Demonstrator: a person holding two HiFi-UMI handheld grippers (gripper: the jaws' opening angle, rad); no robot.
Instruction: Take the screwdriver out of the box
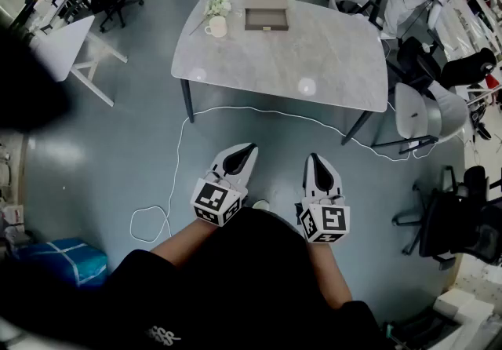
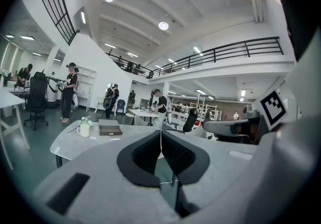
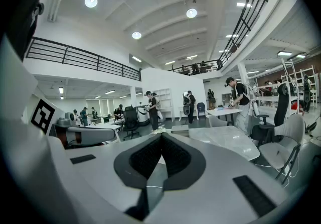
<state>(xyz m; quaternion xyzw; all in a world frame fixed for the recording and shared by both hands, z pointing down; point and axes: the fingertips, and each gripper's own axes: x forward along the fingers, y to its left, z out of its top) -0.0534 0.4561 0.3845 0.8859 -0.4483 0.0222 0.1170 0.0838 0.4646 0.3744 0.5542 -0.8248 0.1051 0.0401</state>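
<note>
A flat grey-brown box [image 1: 266, 10] lies closed at the far edge of the grey table [image 1: 314, 58]; no screwdriver shows. I stand well back from the table. My left gripper [image 1: 249, 149] and right gripper [image 1: 314, 158] are held side by side near my body, both over the floor and pointing toward the table. Both are shut with nothing between the pads. In the left gripper view the left gripper [image 2: 161, 132] aims at the distant box [image 2: 109, 127]. In the right gripper view the right gripper [image 3: 161, 135] has the box [image 3: 179, 129] just beyond its tip.
A white mug [image 1: 216, 26] and a small flower bunch [image 1: 217, 3] stand left of the box. A white cable [image 1: 176, 160] snakes over the floor between me and the table. Chairs [image 1: 423, 114] crowd the table's right end; a blue crate [image 1: 67, 257] sits at lower left.
</note>
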